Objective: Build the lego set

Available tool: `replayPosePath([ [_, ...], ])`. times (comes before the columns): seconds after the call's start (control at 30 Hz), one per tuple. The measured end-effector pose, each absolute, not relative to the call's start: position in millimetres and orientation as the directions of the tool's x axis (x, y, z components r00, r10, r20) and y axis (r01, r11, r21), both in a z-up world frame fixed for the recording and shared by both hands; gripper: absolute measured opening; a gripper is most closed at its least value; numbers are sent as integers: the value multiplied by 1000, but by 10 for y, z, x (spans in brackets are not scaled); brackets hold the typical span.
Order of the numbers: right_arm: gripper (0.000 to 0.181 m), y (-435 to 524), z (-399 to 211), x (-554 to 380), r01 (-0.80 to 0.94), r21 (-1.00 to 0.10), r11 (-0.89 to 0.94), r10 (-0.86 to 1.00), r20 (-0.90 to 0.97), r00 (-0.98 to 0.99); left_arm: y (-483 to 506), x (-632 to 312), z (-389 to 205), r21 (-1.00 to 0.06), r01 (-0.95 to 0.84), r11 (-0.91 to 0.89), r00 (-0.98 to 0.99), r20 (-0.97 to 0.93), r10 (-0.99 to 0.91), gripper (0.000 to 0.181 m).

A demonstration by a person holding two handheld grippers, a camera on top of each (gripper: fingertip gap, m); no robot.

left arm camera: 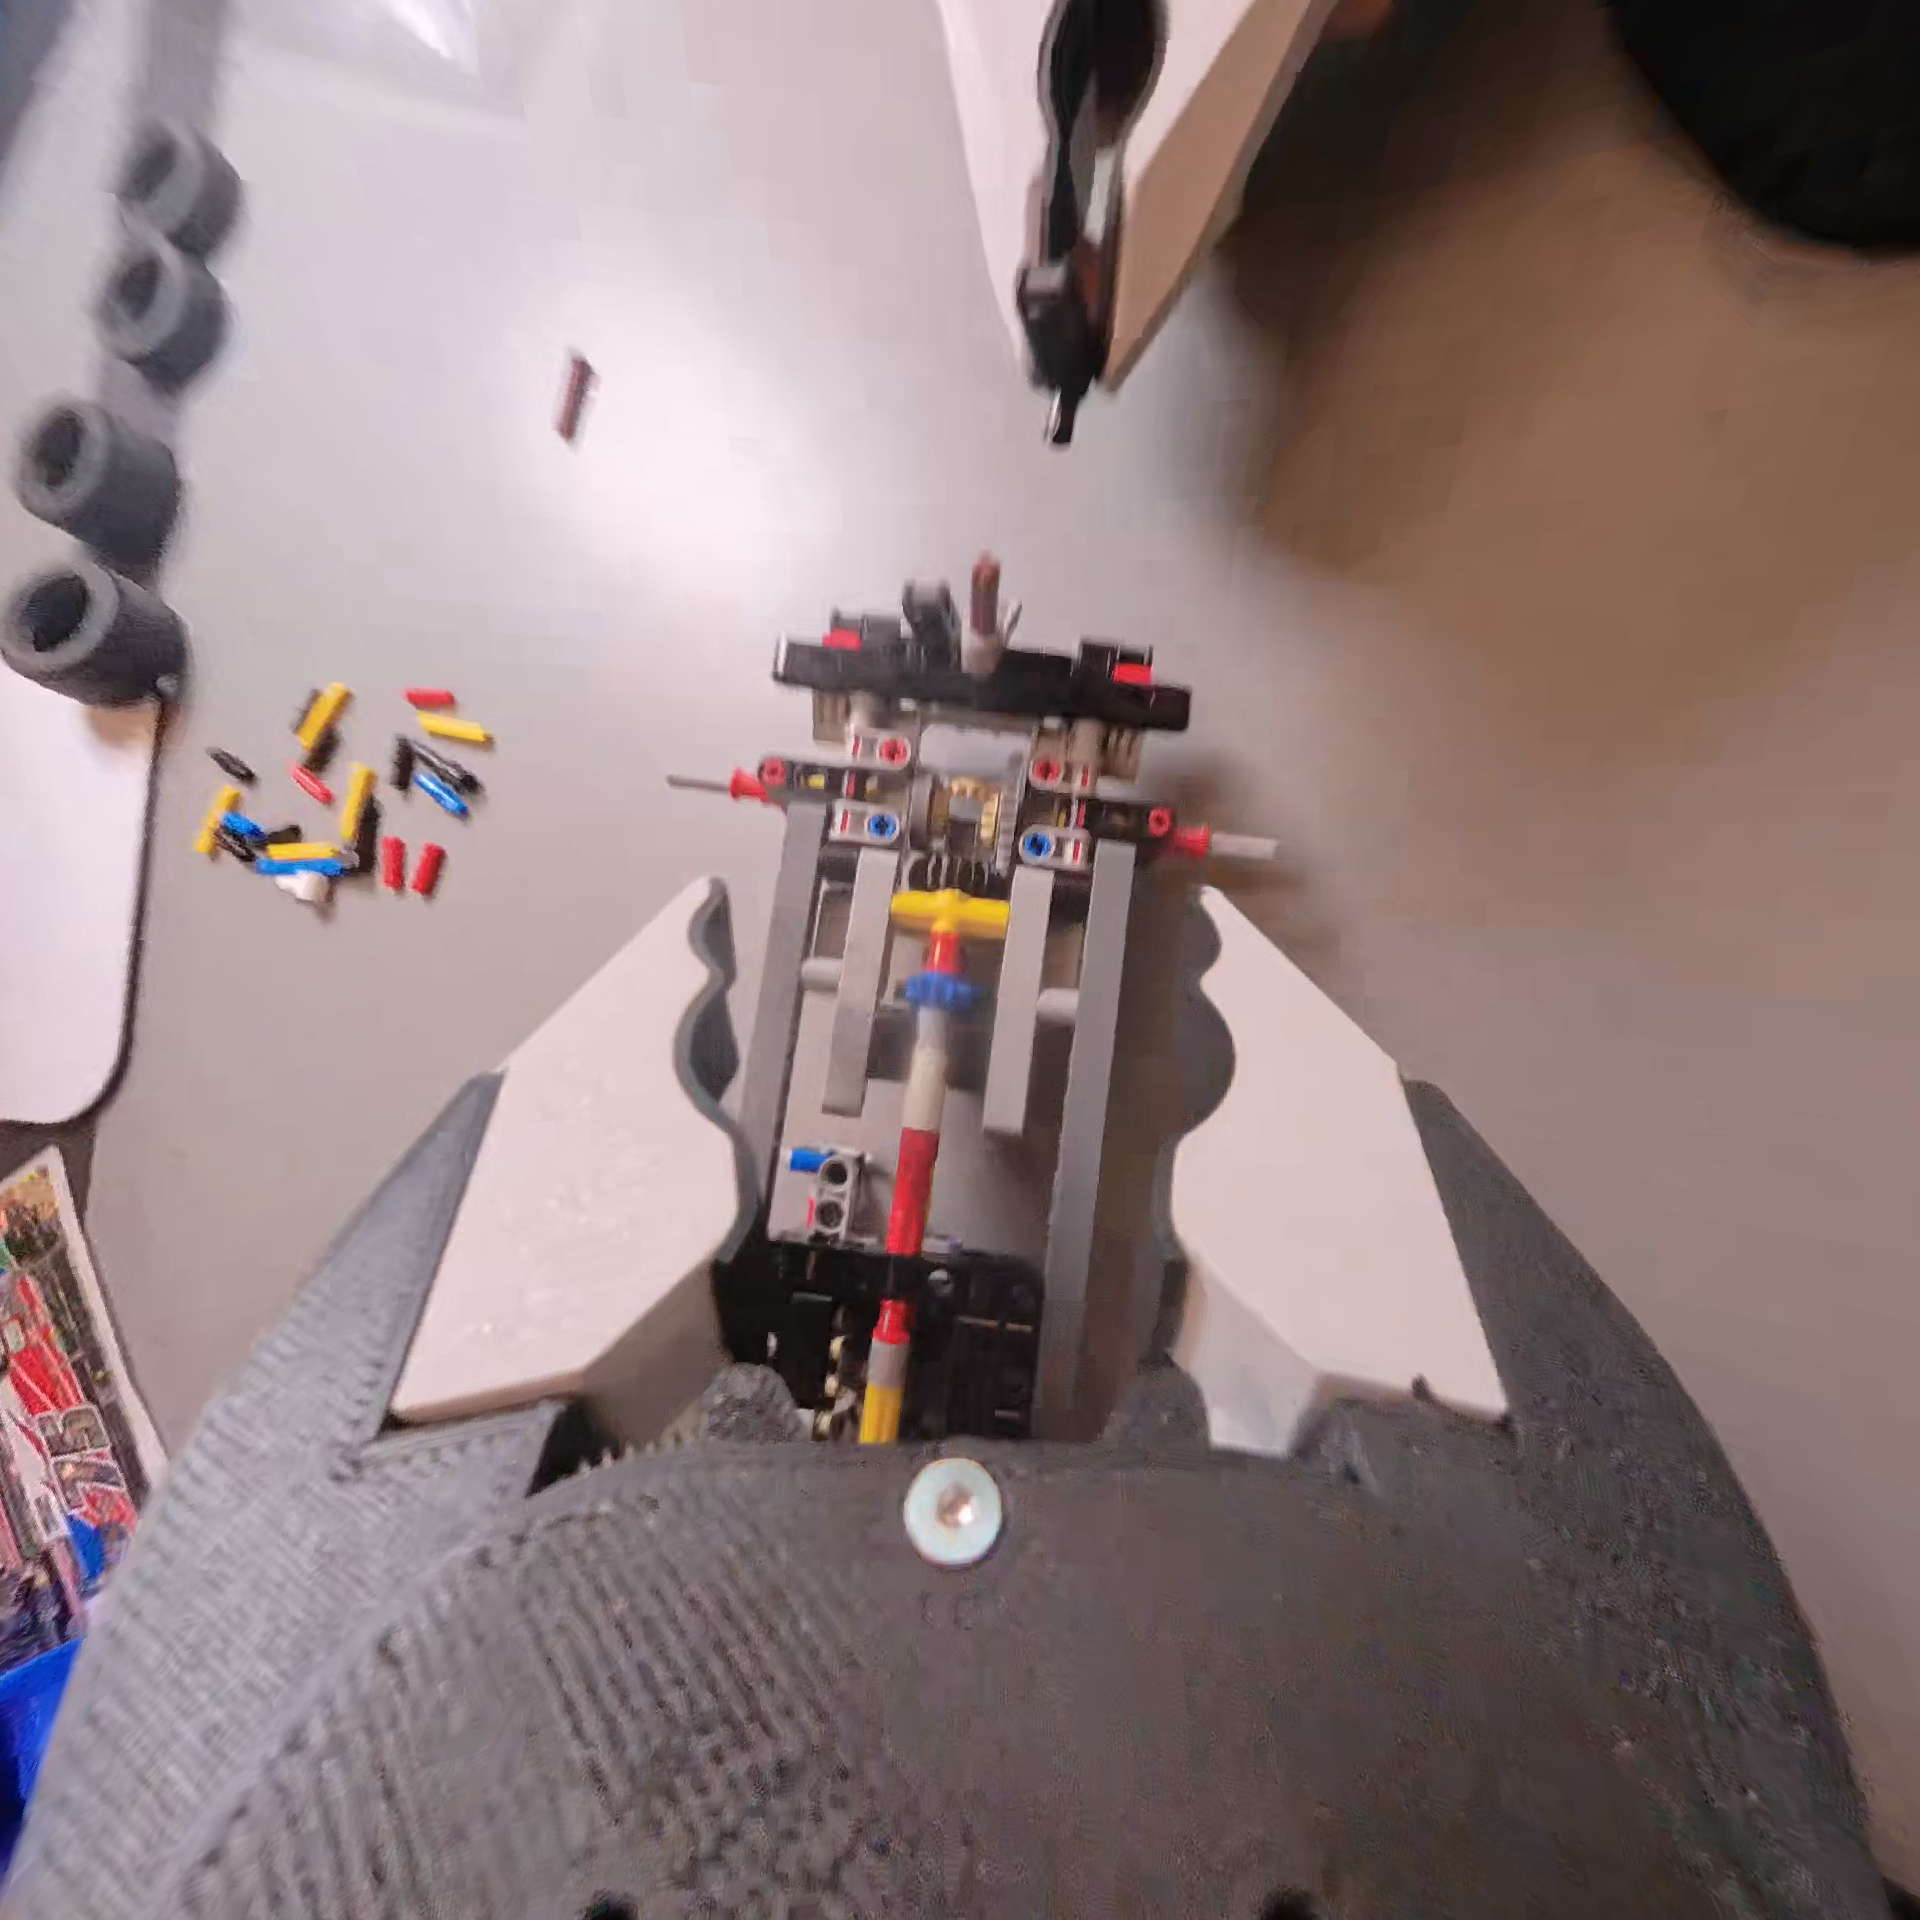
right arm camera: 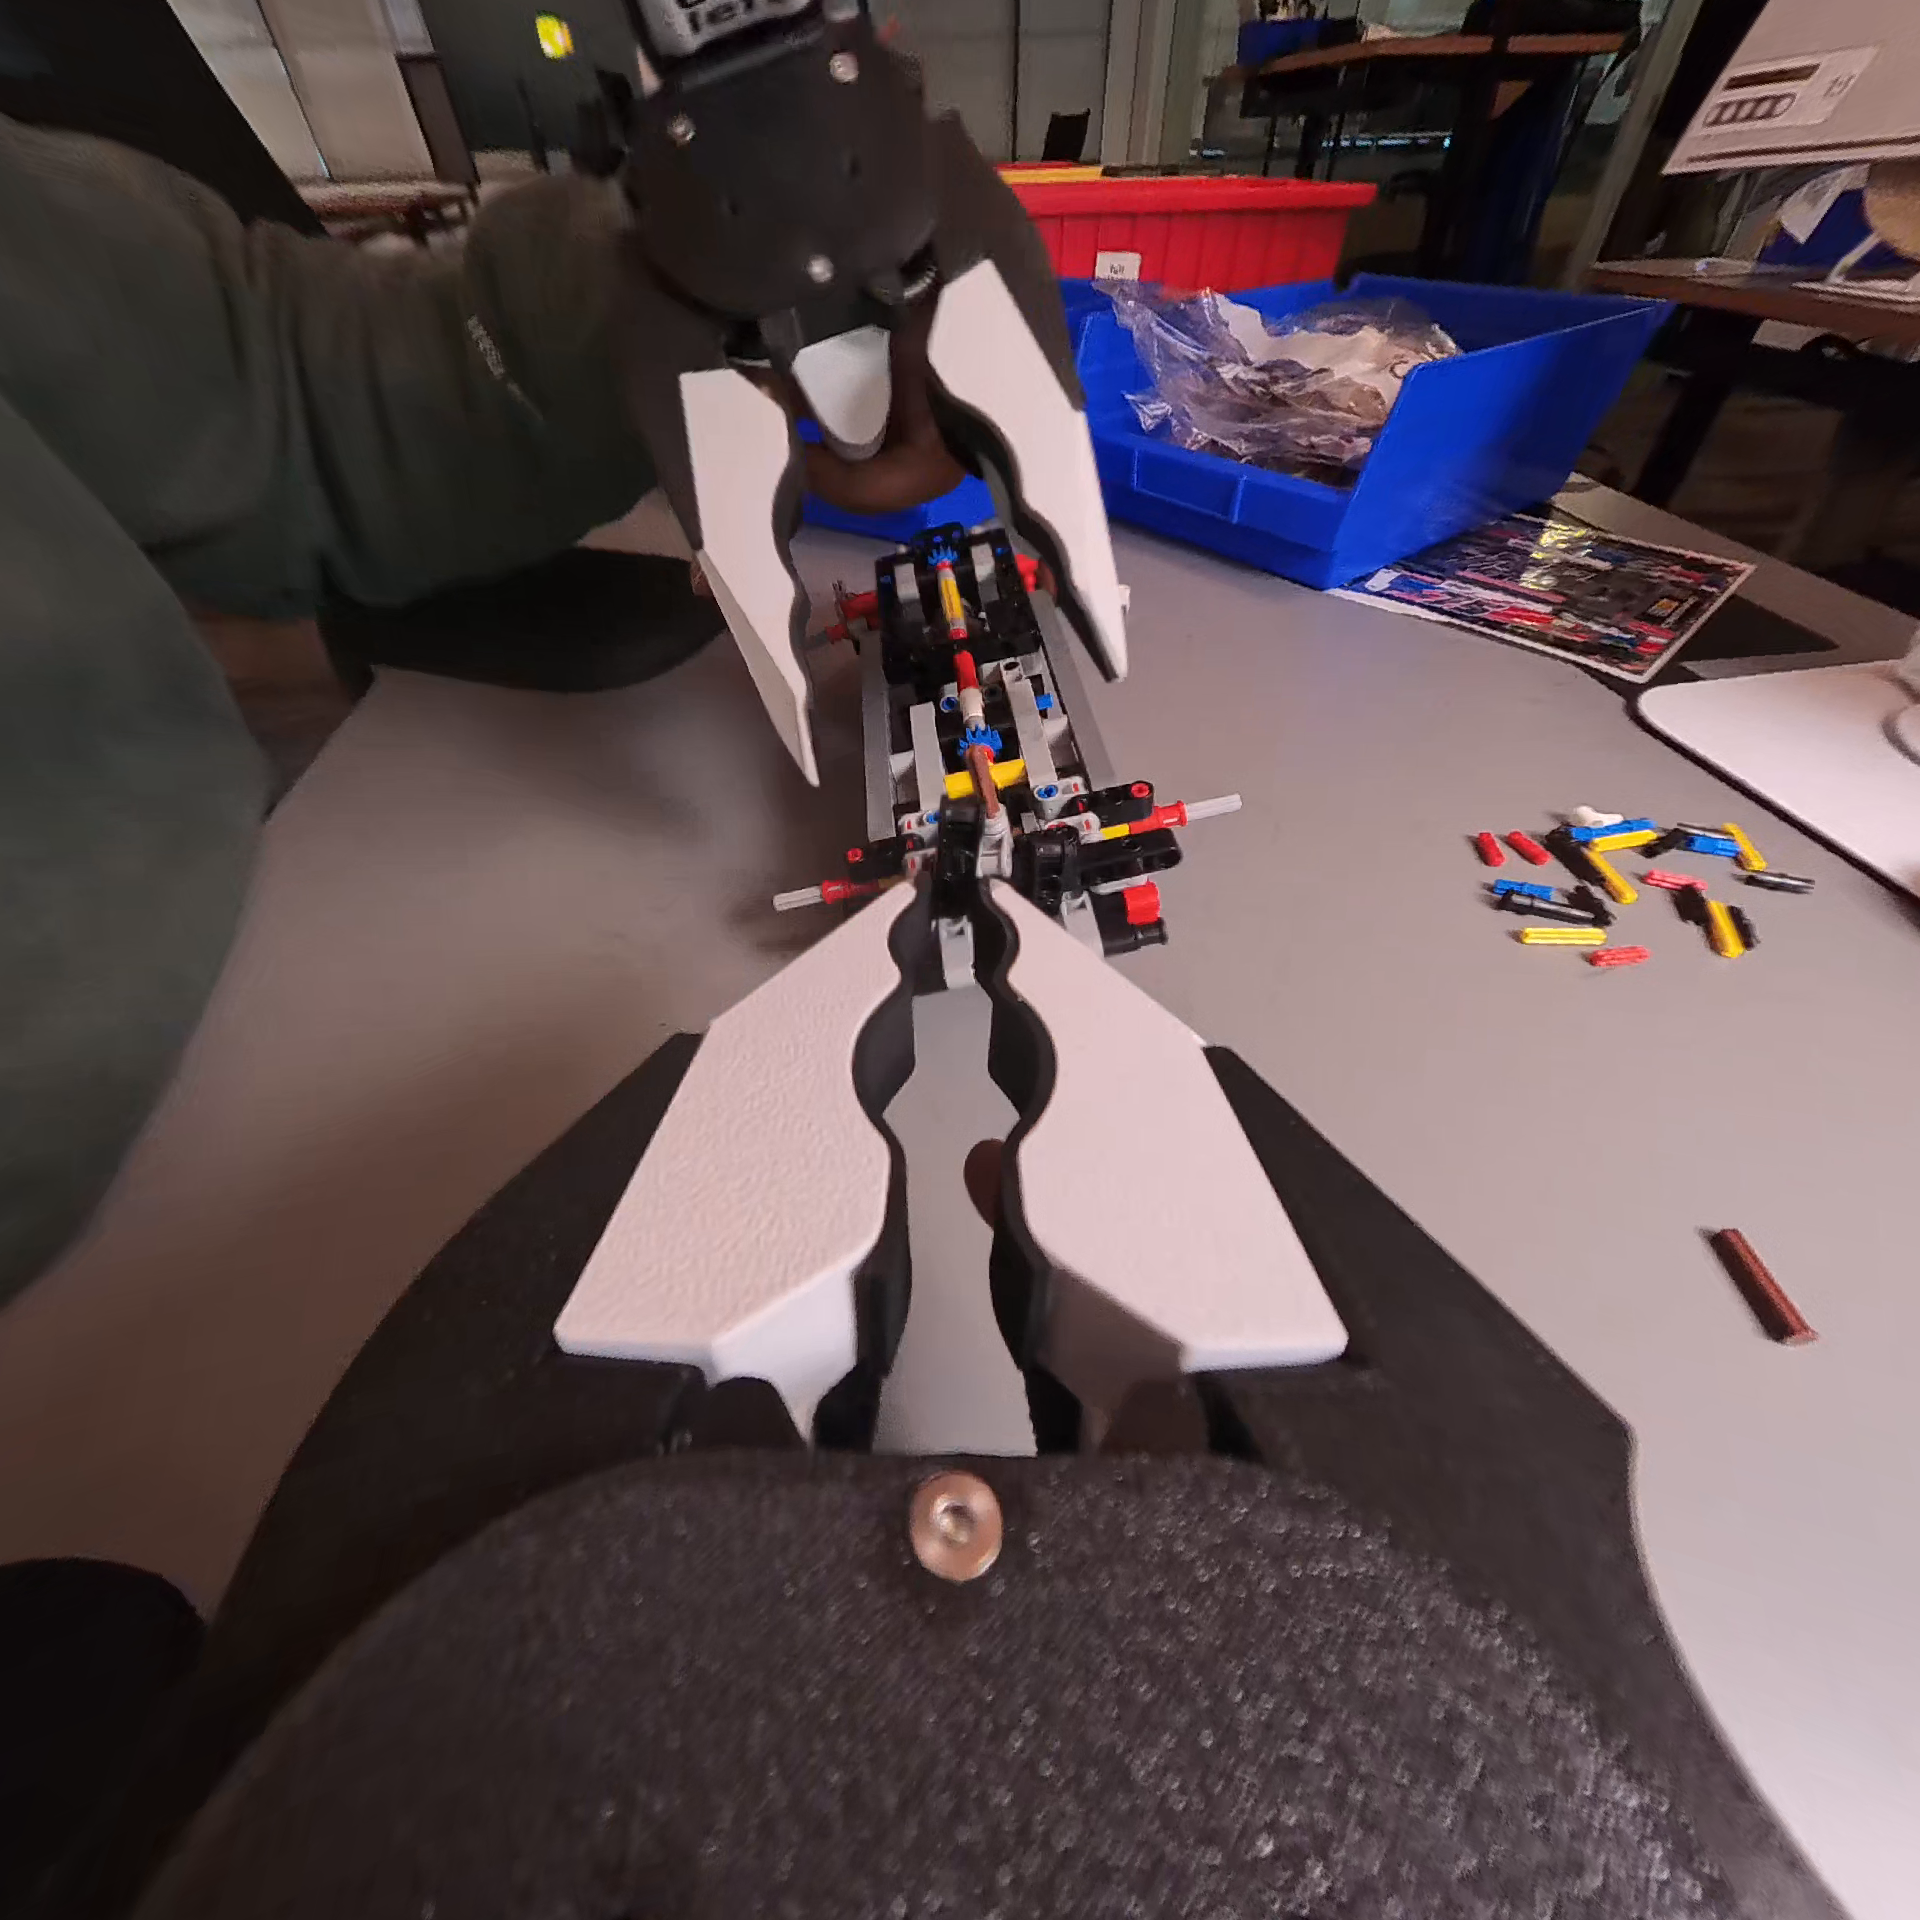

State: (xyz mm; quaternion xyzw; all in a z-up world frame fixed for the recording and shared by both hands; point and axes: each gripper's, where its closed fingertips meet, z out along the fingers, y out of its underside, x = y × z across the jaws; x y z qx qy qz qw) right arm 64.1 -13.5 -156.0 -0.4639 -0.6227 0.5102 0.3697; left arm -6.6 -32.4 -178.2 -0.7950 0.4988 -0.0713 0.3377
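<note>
Chassis: a long grey and black lego chassis is seen on the grey table, lengthwise between the two grippers.
Left gripper: jaws are closed on the chassis sides at one end.
Right gripper: jaws are nearly together, clamped on a small black and grey piece at the other end.
Loose pins: scattered nearby.
Brown axle: lying apart.

- We see motion blur across the left wrist view, with soft glare on the desk.
- Both views bow at their edges.
</note>
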Motion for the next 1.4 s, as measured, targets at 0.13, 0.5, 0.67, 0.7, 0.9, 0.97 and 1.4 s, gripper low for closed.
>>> replayPosePath([
  [0.13, 4, -217, -1651, 576, 237, -961, 143, 955, 71, -289, -326, -156, -2116, -439, -834, -334, 428, -134, -894, 106],
  [0.5, 4, -181, -1708, 511, 280, -950, 138, 966, 66, -250, -285, -66, -2224, -470, -818, -332, 412, -74, -908, 88],
  [0.67, 4, -133, -1664, 520, 262, -961, 89, 972, 27, -233, -354, 36, -2148, -535, -762, -366, 431, 2, -902, 88],
  [0.7, 4, -135, -1658, 528, 261, -962, 78, 972, 15, -235, -360, 53, -2134, -548, -748, -375, 437, 19, -899, 88],
  [0.9, 4, -216, -1498, 577, 215, -977, 10, 957, -53, -285, -381, 112, -2071, -601, -682, -417, 454, 98, -885, 88],
  [0.97, 4, -243, -1437, 578, 195, -981, -19, 952, -77, -297, -391, 138, -2057, -610, -665, -431, 454, 128, -882, 88],
  [1.4, 4, -152, -1361, 645, 194, -978, -77, 947, -133, -293, -449, 238, -2004, -618, -604, -502, 450, 255, -856, 87],
])
